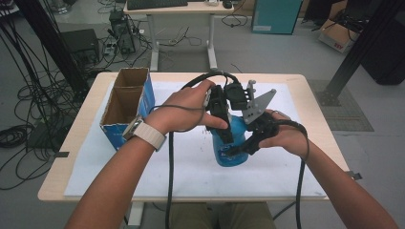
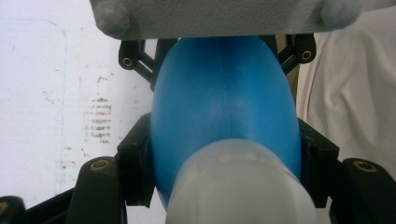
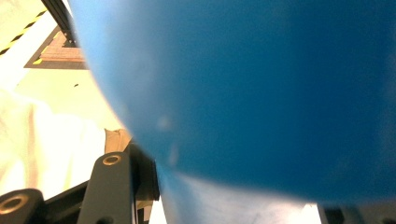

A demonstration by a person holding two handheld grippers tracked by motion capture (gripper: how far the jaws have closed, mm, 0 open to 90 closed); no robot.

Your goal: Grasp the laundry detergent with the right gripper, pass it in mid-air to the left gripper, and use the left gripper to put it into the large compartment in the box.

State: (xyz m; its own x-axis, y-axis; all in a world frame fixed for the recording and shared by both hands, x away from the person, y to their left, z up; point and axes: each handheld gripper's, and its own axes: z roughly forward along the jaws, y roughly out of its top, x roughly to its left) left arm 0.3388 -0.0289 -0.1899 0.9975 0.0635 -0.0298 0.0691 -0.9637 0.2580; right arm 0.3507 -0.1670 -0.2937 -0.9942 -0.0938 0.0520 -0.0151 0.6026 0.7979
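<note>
The blue bottle (image 1: 232,145) stands on the white-covered tabletop (image 1: 191,167) — pinched by both the left tool (image 1: 223,125) and the right tool (image 1: 241,148).

In the high view the left tongs (image 1: 224,126) and right tongs (image 1: 239,145) cover much of the blue bottle (image 1: 234,155), so its top is hidden and the print on its side is too small to read. In the left gripper view the bottle's white cap (image 2: 238,186) is cut off by the bottom edge. In the right gripper view the bottle runs past the top and right edges, blurred. The cardboard box (image 1: 125,107) near the table's left edge hides its own floor.
</note>
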